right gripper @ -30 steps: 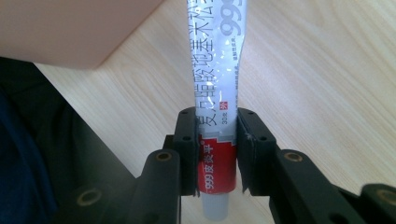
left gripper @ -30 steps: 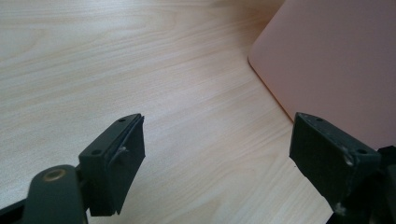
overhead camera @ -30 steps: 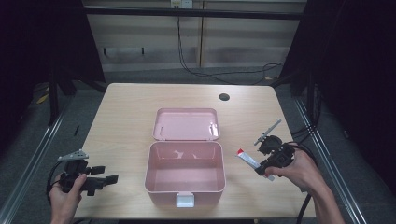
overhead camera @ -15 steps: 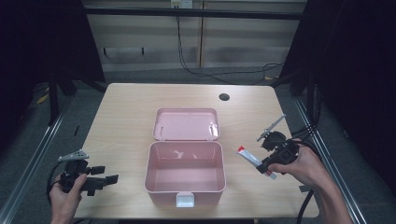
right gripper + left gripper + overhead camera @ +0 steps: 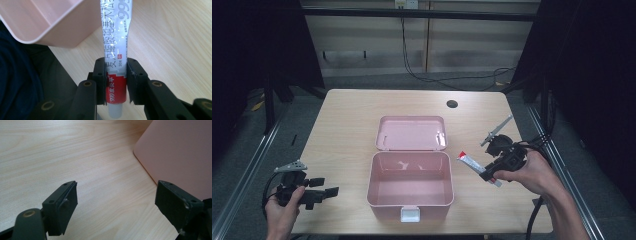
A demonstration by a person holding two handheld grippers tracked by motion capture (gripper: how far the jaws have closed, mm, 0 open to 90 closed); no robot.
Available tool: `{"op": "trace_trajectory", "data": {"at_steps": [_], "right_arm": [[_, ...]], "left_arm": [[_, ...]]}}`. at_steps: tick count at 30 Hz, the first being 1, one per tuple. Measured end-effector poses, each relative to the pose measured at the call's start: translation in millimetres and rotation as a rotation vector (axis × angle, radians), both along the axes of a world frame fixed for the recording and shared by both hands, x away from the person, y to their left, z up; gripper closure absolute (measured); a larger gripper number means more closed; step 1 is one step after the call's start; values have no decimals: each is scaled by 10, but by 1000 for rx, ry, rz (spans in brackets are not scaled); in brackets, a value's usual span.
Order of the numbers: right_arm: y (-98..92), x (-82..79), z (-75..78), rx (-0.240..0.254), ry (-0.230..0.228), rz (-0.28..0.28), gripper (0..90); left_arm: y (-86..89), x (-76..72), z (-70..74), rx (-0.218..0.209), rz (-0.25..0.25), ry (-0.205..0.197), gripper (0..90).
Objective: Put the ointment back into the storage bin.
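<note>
Pink plastic storage box sits open at the middle of the light wood table, nearer the front edge, its hinged lid laid back flat behind it; a white latch shows on the front wall. The box interior appears bare apart from glare on the floor. Right gripper, held in the person's right hand, is just to the right of the box and clamped on a tube of ointment. In the right gripper view the jaws are closed against both sides of the tube at its red band near the white cap end, the white body with printed characters running up away from the jaws toward the box wall. From the high view the tube lies slantwise, red-tipped end pointing toward the box; whether it touches the tabletop I cannot tell. Left gripper, in the left hand, is at the front left of the table, well apart from the box, aimed toward it. In the left gripper view its jaws stand wide apart with nothing between them, bare wood beneath and a pink corner of the box at upper right. A dark round hole marks the far right of the tabletop.
</note>
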State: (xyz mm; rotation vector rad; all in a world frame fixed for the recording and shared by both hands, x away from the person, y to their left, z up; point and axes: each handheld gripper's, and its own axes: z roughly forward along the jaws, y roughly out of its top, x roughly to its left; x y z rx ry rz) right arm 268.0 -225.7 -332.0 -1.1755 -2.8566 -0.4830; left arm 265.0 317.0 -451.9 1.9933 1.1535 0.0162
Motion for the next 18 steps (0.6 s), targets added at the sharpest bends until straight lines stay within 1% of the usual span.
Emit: {"op": "trace_trajectory", "data": {"at_steps": [1, 3, 5, 7, 8, 9, 10, 14, 18], "right_arm": [[15, 2, 13, -2, -1, 0, 720], [58, 7, 61, 3, -13, 18, 720], [84, 9, 93, 12, -17, 19, 720], [132, 19, 130, 18, -28, 39, 720], [152, 21, 139, 18, -26, 41, 720], [174, 27, 145, 4, -30, 59, 720], [199, 29, 156, 2, -32, 66, 720], [278, 47, 200, 23, -39, 101, 720], [383, 67, 235, 9, -39, 135, 720]], "left_arm": [[-2, -2, 0, -1, 0, 0, 181], [-3, -2, 1, 0, 0, 0, 181], [-3, 0, -1, 0, 0, 1, 181], [-3, 0, 0, 0, -1, 0, 181], [-3, 0, 0, 0, -1, 0, 181], [-3, 0, 0, 0, 0, 1, 181], [-2, -1, 0, -1, 0, 0, 181], [-3, 0, 0, 0, -1, 2, 181], [-1, 1, 0, -2, -1, 1, 181]]}}
